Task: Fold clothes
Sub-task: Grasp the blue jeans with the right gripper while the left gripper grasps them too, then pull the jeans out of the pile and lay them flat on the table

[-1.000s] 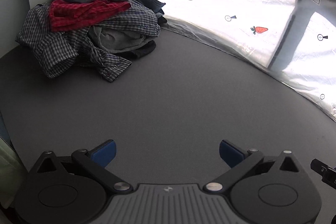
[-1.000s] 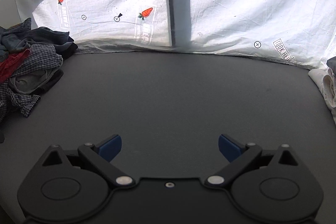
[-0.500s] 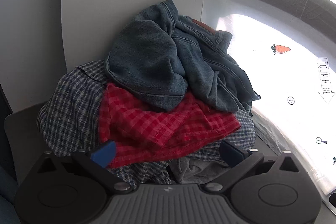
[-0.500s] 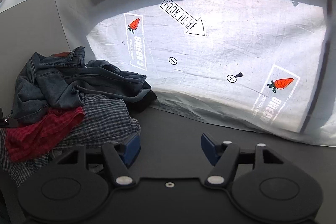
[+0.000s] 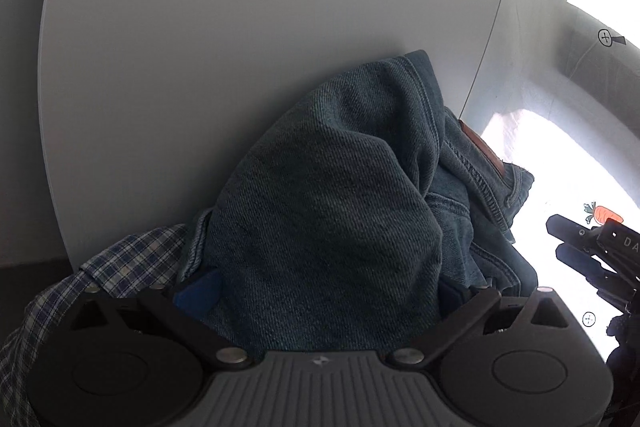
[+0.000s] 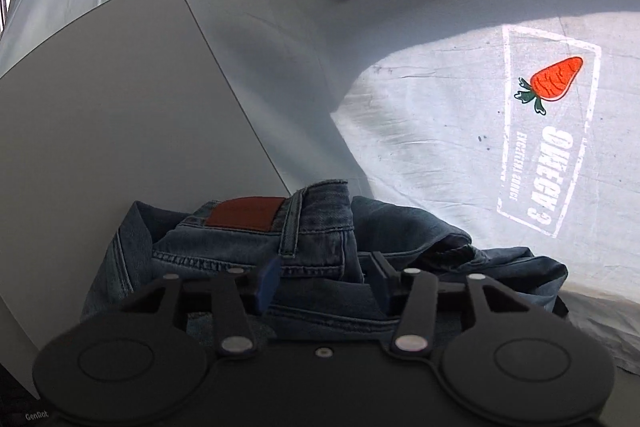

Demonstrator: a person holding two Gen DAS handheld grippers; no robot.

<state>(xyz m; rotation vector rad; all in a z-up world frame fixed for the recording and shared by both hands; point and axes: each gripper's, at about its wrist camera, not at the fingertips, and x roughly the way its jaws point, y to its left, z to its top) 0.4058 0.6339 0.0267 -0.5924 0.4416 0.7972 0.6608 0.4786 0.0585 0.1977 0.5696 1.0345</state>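
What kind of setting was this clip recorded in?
Probably a staged data-collection bench, not a lived-in room: a printed carrot backdrop sheet, a plain white board, and jeans heaped against it.

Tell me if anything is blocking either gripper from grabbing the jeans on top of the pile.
Nothing visible does. The left gripper is open with a bulge of the jeans between its fingers. The right gripper is open at the waistband, below the leather patch. The plaid shirt lies underneath.
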